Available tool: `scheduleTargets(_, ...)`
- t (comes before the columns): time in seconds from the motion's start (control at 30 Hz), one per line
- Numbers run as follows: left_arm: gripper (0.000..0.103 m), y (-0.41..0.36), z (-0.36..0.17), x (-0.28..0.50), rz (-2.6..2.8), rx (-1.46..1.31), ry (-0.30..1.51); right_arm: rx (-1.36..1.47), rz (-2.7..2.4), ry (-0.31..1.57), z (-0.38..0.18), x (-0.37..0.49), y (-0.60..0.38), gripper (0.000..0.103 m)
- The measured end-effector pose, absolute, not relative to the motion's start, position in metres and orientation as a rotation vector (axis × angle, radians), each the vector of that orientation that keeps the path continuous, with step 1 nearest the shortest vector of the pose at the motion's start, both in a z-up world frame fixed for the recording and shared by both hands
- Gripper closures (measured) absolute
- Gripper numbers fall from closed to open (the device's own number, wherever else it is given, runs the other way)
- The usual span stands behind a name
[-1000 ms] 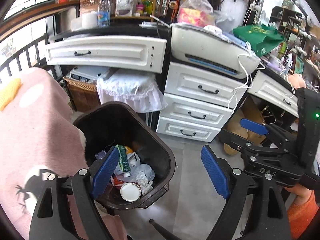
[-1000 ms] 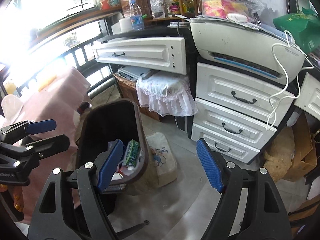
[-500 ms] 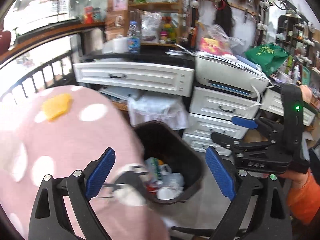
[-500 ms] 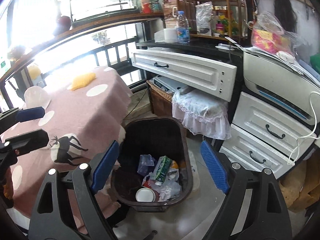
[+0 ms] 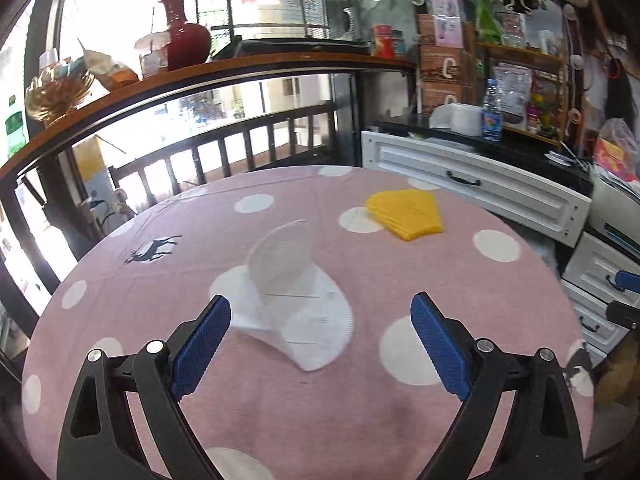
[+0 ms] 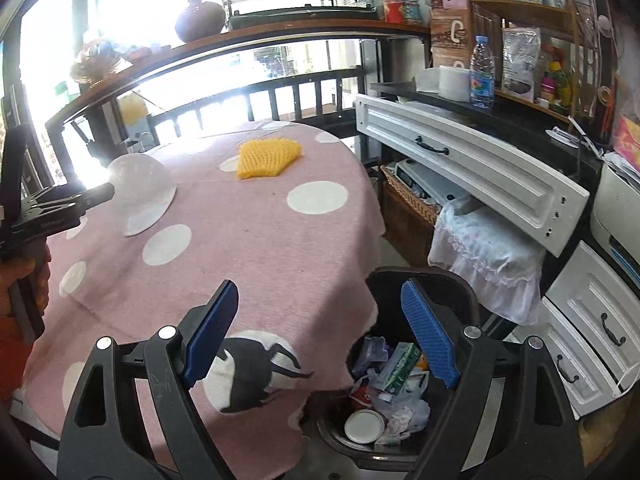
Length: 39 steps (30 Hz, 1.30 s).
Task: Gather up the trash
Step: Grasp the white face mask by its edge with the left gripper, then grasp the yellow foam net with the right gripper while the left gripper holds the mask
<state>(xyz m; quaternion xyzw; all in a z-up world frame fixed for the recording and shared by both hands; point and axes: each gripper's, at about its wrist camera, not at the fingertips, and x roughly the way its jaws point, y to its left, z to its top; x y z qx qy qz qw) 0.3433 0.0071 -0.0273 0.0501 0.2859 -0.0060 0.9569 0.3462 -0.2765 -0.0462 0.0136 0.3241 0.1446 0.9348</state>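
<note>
- The left gripper (image 5: pixel 320 344) hangs over the near part of the round table (image 5: pixel 400 432), its blue pads spread wide and holding nothing.
- Between and just beyond those pads lies a clear plastic clamshell lid (image 5: pixel 292 292), one half flat on the pink dotted tablecloth (image 5: pixel 240 400), the other half standing up at a tilt. In the right wrist view the same lid (image 6: pixel 140 192) sits near the table's left edge.
- It looks very light, thin and springy: likely to flex or skate on the cloth if pushed. The upright flap or the fold line seems the best place to pinch; the flat half offers no edge to get under.
- Toward the far right edge of the table lies a yellow foam net (image 5: pixel 406 214), soft, compressible and easy to pinch anywhere.
- The right gripper (image 6: pixel 320 344) is also fully open and empty, poised over the near right edge of the table.
- Below that edge, on the floor, stands the dark trash bin (image 6: pixel 460 292), already holding wrappers, a carton and a cup.
</note>
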Motion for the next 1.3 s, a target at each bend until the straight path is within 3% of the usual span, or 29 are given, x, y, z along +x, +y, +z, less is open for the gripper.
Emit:
scheduleTargets(0.17,0.014,0.034,-0.038,0.377,0.002,0.097,0.659,0.022,0.364,0.695,-0.039,0.366,-0.253,0.02)
scheduleTargets(0.27,0.02,0.047,-0.042,0.394,0.001,0.069,0.686,0.016,0.398,0.722,-0.037,0.38,-0.239,0.02)
scheduleTargets(0.37,0.04,0.053,-0.045,0.405,-0.003,0.056,0.709,-0.002,0.419,0.745,-0.038,0.393,-0.224,0.02)
scheduleTargets(0.43,0.047,0.058,-0.049,0.409,-0.008,0.032,0.719,-0.016,0.43,0.76,-0.038,0.402,-0.215,0.02)
scheduleTargets(0.5,0.067,0.064,-0.054,0.41,-0.019,-0.001,0.732,-0.024,0.438,0.777,-0.038,0.412,-0.208,0.02)
scheduleTargets(0.6,0.085,0.071,-0.056,0.407,-0.026,-0.033,0.727,-0.026,0.452,0.8,-0.038,0.428,-0.197,0.02)
scheduleTargets(0.7,0.089,0.072,-0.052,0.403,-0.031,-0.025,0.706,-0.037,0.448,0.817,-0.036,0.45,-0.183,0.02)
scheduleTargets(1.17,0.09,0.085,-0.04,0.404,-0.043,-0.093,0.654,-0.038,0.303,0.987,-0.06,0.593,-0.116,0.021)
scheduleTargets(1.3,0.09,0.084,-0.04,0.403,-0.052,-0.096,0.654,-0.1,0.225,0.982,-0.067,0.603,-0.11,0.038)
